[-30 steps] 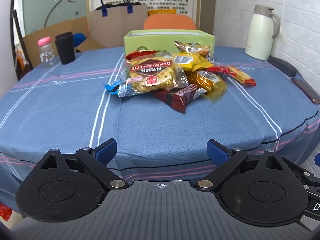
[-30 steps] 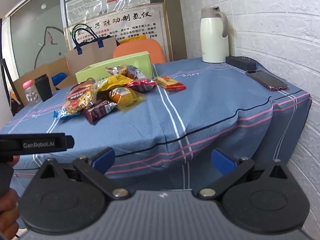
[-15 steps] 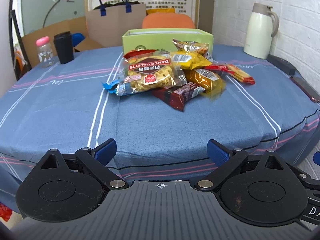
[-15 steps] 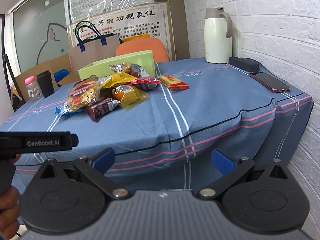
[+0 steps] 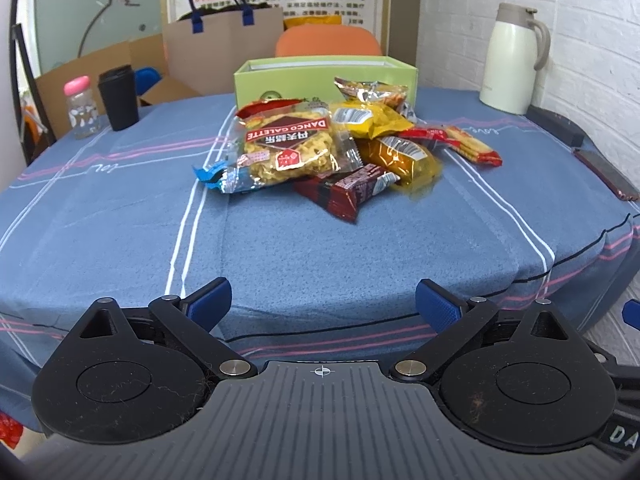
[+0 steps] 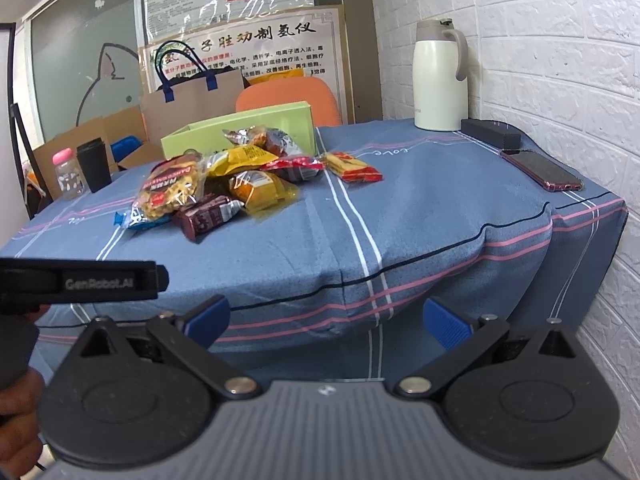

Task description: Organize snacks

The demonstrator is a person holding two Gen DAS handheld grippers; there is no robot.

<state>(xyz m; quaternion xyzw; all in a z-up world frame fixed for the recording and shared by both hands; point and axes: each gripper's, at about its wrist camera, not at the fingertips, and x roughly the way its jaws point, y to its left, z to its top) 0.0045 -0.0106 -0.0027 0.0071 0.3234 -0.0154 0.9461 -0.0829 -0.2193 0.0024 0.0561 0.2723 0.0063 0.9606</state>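
A heap of snack packets lies mid-table on the blue cloth: a yellow Danco Galette bag, a dark red bar, an orange packet, a red-yellow cracker pack. An open green box stands right behind the heap. My left gripper is open and empty at the table's near edge. My right gripper is open and empty, in front of the near right corner, below the tabletop.
A cream thermos, a black case and a phone sit along the right side by the brick wall. A black cup and a pink-capped bottle stand far left. A paper bag is behind.
Both grippers have risen and moved slightly closer to the table, so the snack heap sits lower and larger in view. Both stay open. Nothing on the table moved.
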